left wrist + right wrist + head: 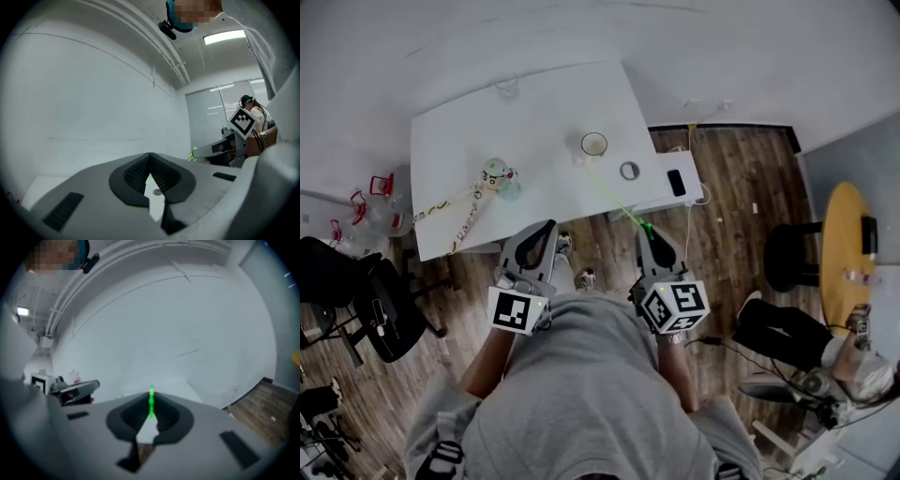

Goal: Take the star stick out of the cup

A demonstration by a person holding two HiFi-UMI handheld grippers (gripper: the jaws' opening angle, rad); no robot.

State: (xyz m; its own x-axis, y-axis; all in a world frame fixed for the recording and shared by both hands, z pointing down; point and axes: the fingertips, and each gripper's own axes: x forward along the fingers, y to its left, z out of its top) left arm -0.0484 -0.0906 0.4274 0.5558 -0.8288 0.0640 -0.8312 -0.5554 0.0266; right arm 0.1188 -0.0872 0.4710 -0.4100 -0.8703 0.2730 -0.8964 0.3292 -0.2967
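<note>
A thin green star stick (617, 199) slants from the paper cup (593, 143) on the white table (469, 141) back to my right gripper (648, 230), which is shut on its near end. The stick's far tip lies beside the cup's rim; I cannot tell whether it touches. In the right gripper view the green stick (151, 403) stands pinched between the pads. My left gripper (546, 228) hangs shut and empty over the table's near edge. From the left gripper view its jaws (150, 157) meet at the tips, and the right gripper (199, 152) shows at the right with a green star shape at its tip.
A small toy figure (495, 174) and a bead string (450, 202) lie at the table's left. A ring-shaped object (629, 171) sits near the cup, a phone (677, 182) on the table's right corner. A black chair (375, 309) stands left, a round yellow table (846, 244) and stool (792, 255) right.
</note>
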